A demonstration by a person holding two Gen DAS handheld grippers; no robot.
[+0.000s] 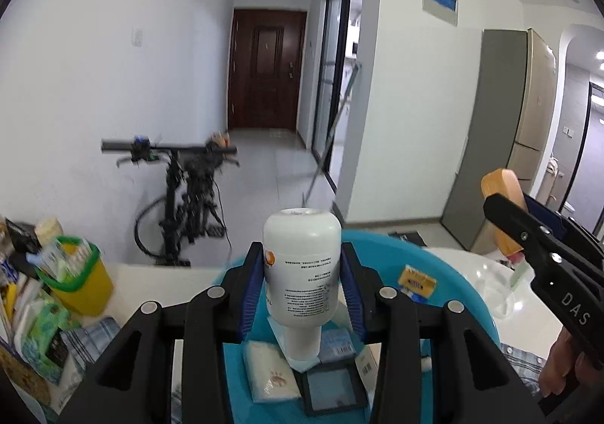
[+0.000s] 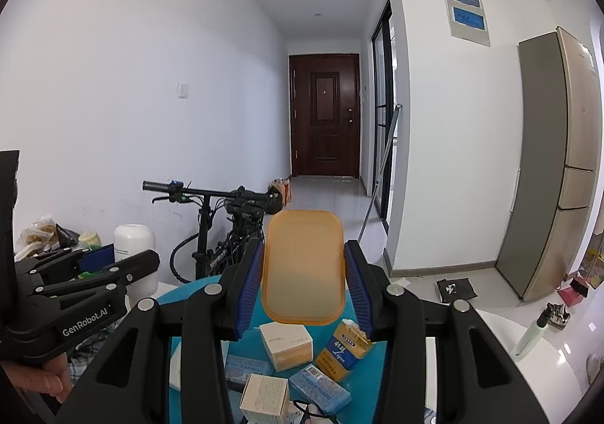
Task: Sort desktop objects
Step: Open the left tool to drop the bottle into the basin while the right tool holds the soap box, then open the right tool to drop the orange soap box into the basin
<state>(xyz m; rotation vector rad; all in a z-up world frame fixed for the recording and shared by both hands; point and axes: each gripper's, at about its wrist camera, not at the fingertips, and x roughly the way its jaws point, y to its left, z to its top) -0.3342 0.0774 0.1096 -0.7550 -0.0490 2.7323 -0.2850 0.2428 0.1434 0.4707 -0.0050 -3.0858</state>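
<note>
Your left tool [image 1: 302, 273] clamps the white bottle [image 1: 302, 265] upside down above the blue basin [image 1: 472, 295]; it looks smooth, so grip mid-body. Your right tool [image 2: 302, 280], at 3 o'clock, holds the light orange lid [image 2: 304, 269].

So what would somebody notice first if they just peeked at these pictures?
Probably the white bottle, held upside down between the left gripper fingers, right above the blue basin full of little boxes. Next, the orange lid pinched in the right gripper, also over the basin. Behind them, a black bicycle leans by the white wall.
</note>
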